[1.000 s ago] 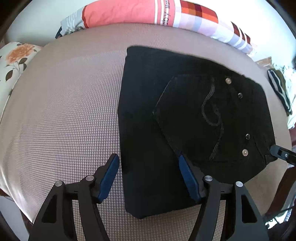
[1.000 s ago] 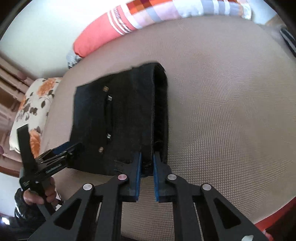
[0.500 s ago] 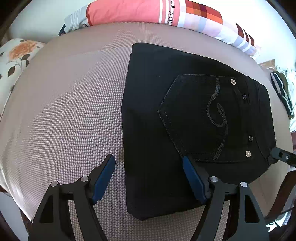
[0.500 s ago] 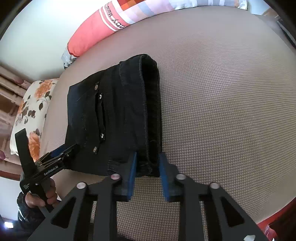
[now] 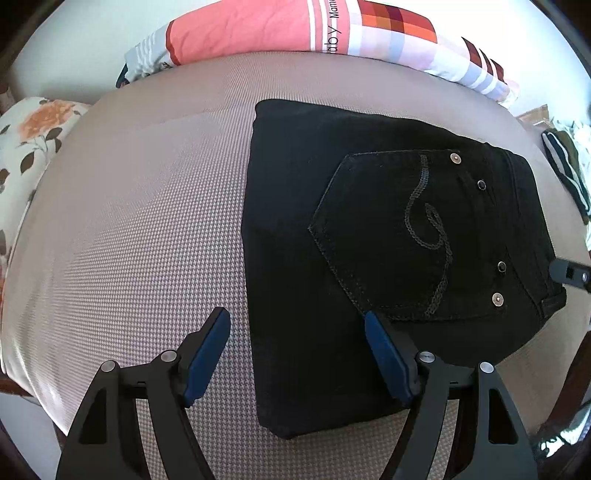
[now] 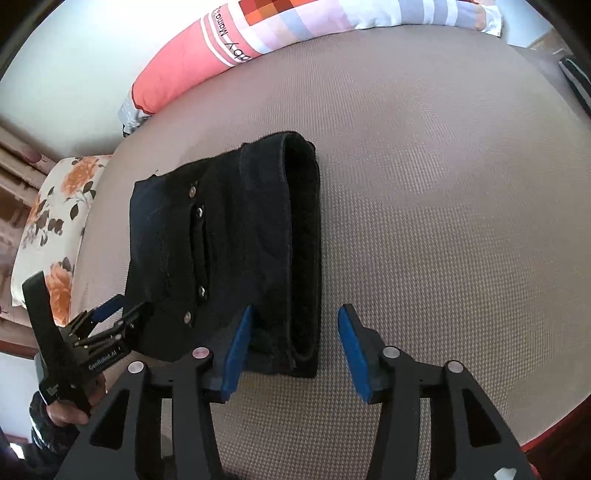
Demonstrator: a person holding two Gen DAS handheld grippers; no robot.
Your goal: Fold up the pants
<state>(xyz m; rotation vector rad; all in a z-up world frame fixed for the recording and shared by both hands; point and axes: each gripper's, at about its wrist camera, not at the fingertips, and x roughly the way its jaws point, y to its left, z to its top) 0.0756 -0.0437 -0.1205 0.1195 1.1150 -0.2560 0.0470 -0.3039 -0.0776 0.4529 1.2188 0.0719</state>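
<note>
The black pants (image 5: pixel 369 240) lie folded into a compact rectangle on the beige bed (image 5: pixel 129 221), back pocket with stitched swirl facing up. They show in the right wrist view (image 6: pixel 229 251) with the thick folded edge toward the right. My left gripper (image 5: pixel 297 354) is open and empty over the near left edge of the pants; it also shows in the right wrist view (image 6: pixel 118 310). My right gripper (image 6: pixel 295 339) is open and empty, its jaws straddling the near end of the folded edge; its tip shows in the left wrist view (image 5: pixel 569 273).
A long pink and checked pillow (image 5: pixel 295 29) lies along the far side of the bed. A floral pillow (image 5: pixel 26 147) sits at the left. Striped dark clothing (image 5: pixel 565 170) lies at the right edge. The bed's near edge is close below both grippers.
My right gripper has opened and let go of the folded edge of the pants. The left gripper has stayed open and drawn slightly back.
</note>
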